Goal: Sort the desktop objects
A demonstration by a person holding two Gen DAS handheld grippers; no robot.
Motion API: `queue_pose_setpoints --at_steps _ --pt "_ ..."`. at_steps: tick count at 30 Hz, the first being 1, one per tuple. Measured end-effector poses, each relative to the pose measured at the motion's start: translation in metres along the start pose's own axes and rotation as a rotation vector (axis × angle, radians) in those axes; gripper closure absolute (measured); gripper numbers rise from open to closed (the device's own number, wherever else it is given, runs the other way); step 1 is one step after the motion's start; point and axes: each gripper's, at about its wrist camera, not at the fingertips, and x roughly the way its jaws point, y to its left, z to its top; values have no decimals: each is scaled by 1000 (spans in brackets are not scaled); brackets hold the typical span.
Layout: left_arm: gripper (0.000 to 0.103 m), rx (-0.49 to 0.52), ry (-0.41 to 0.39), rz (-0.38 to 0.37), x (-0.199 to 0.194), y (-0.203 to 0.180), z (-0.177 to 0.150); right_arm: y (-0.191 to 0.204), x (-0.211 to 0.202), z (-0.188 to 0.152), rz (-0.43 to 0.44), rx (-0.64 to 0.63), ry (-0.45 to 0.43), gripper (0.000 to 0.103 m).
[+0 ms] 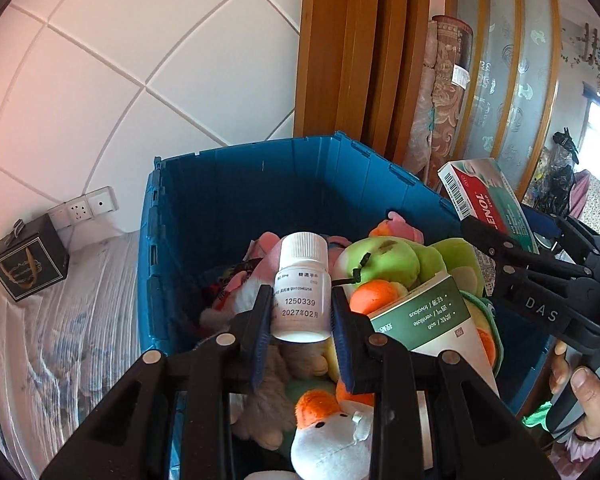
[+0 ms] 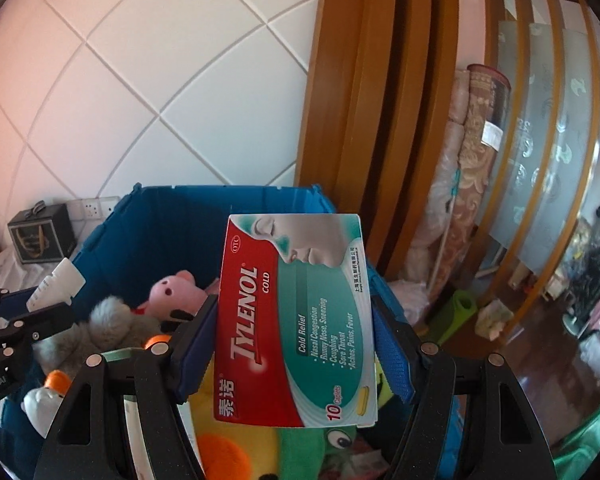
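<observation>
Both loads hang directly over the blue bin [image 1: 228, 184]: left gripper [image 1: 302, 316] pinching upright pill bottle [image 1: 302, 288], right gripper [image 2: 294, 344] clamping Tylenol box [image 2: 296, 320] lengthwise along its fingers

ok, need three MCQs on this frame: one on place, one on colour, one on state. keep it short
1. Where is the white pill bottle?
A. lying on the floor
B. between the left gripper fingers, above the crate
C. beside the black box

2. What colour is the crate?
A. blue
B. red
C. grey

3. What state is the right gripper in?
A. open and empty
B. shut on a plush toy
C. shut on the Tylenol box

Answers:
1 B: both pads press the bottle's sides over the toys.
2 A: its walls are blue in both views.
3 C: the box is clamped between its pads.
</observation>
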Motion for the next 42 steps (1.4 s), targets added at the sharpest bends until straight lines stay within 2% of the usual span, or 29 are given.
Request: queue_pose_setpoints --at_steps 6,13,17,21,22,23,25,27,34,42 --pt "75 10 50 19 14 -14 -4 -12 19 -13 13 -19 57 31" --pt "75 6 56 71 16 -17 -8 -19 37 -24 33 -33 146 31" --pt "59 -1 39 98 12 -16 -10 -26 42 -28 50 -15 174 31" --pt "43 -4 29 81 5 -16 -12 -28 43 -32 68 -3 188 31" --pt "42 -2 26 67 3 -17 -14 -30 44 -33 73 1 193 30" --pt "40 1 25 59 1 -18 -14 -32 44 -34 81 9 199 28" --pt "34 11 16 52 -4 -20 -16 -36 45 -34 87 26 208 14" --pt "22 24 1 57 -11 -23 -18 -39 43 -34 85 39 205 0" --pt "21 28 -65 98 -34 -24 -25 -47 20 -34 90 65 164 0" --pt "21 15 -73 39 -51 -14 -43 -43 -34 -47 64 88 73 0"
